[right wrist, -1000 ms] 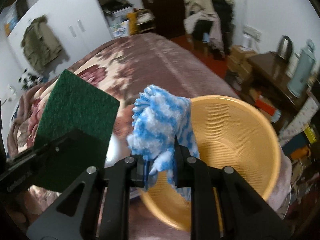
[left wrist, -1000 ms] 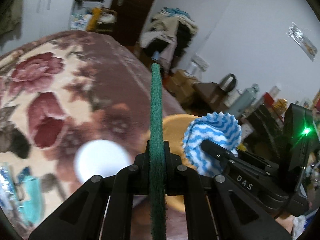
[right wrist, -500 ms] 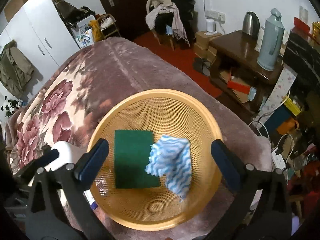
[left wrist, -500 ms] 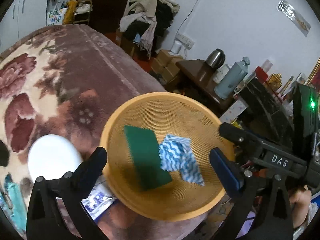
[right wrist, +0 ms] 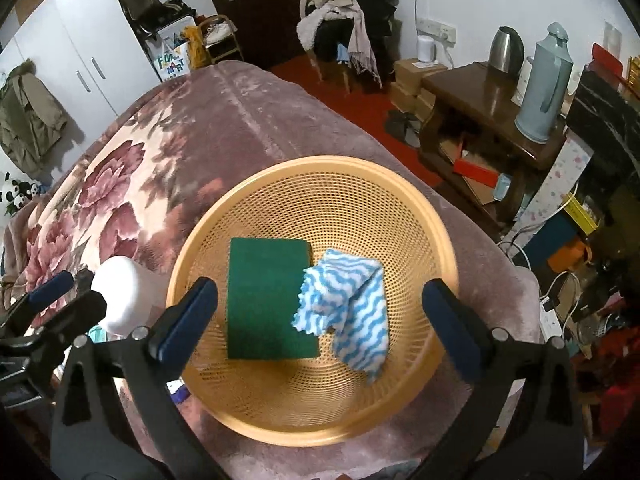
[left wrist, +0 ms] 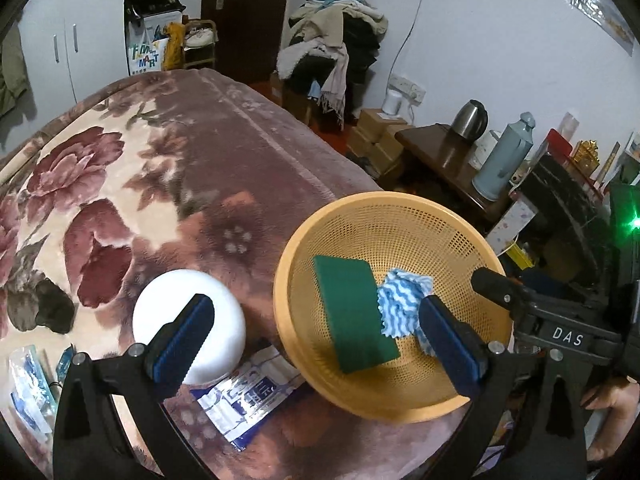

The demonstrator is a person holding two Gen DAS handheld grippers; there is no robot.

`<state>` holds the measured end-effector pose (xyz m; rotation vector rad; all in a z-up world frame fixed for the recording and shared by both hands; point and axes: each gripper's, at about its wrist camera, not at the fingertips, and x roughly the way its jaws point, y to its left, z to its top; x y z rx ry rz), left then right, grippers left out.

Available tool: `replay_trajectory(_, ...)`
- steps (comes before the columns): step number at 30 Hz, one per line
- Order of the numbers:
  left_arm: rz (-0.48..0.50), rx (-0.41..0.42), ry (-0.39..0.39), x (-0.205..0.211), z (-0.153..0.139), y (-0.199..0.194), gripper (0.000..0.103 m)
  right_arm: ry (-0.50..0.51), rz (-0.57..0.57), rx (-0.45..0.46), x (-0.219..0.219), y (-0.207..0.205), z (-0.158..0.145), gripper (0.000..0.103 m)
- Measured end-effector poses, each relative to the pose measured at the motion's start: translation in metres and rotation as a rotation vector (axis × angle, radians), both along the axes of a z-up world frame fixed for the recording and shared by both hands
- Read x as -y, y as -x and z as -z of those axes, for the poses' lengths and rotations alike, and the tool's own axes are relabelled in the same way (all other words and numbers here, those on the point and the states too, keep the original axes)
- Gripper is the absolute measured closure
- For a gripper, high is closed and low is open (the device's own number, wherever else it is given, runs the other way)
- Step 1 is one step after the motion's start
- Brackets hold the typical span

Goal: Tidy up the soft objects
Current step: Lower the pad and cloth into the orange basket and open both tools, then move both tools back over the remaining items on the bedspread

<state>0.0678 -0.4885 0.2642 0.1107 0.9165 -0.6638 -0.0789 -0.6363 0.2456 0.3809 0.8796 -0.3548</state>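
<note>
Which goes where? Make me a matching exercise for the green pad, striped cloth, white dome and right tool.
Things:
1. flat green scouring pad
2. blue-and-white wavy-striped cloth
3. white round plastic dome
4. right tool

States:
A. on the floral blanket, outside the basket
B. open, above the basket
C. flat in the orange mesh basket, left side
D. crumpled in the basket, right side

Pairs: 1-C, 2-D, 3-A, 4-B

A floral blanket [right wrist: 120,184] is covering the bed. White wardrobe doors [right wrist: 76,60] are standing against the far wall beside a dark door [left wrist: 236,12]. Clothes [right wrist: 348,8] are piling on a chair, and a kettle [right wrist: 506,46] and thermos [right wrist: 542,84] are sitting on a dark wooden table [right wrist: 480,100] above red floor [right wrist: 360,96].
</note>
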Motion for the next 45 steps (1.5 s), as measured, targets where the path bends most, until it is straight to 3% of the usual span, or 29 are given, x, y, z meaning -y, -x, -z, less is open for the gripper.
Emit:
replay_trajectory(11, -0.059, 0.005, 0.044, -0.049, -0.011, -0.011, 0.001, 0.028, -0.06, 0.031, -0.037, -0.019, -0.017, 0.0)
replay_trajectory(25, -0.245, -0.036, 0.087, -0.147, -0.003, -0.038, 0.001, 0.063, -0.214, 0.025, -0.11, -0.056, -0.026, 0.0)
replay_trajectory(33, -0.371, -0.049, 0.094, -0.218, 0.01, -0.049, 0.001, 0.078, -0.313, 0.029, -0.16, -0.079, -0.027, 0.0)
replay_trajectory(45, -0.554, -0.084, 0.009, -0.324, 0.057, -0.051, 0.001, 0.072, -0.473, 0.014, -0.243, -0.111, -0.012, 0.0)
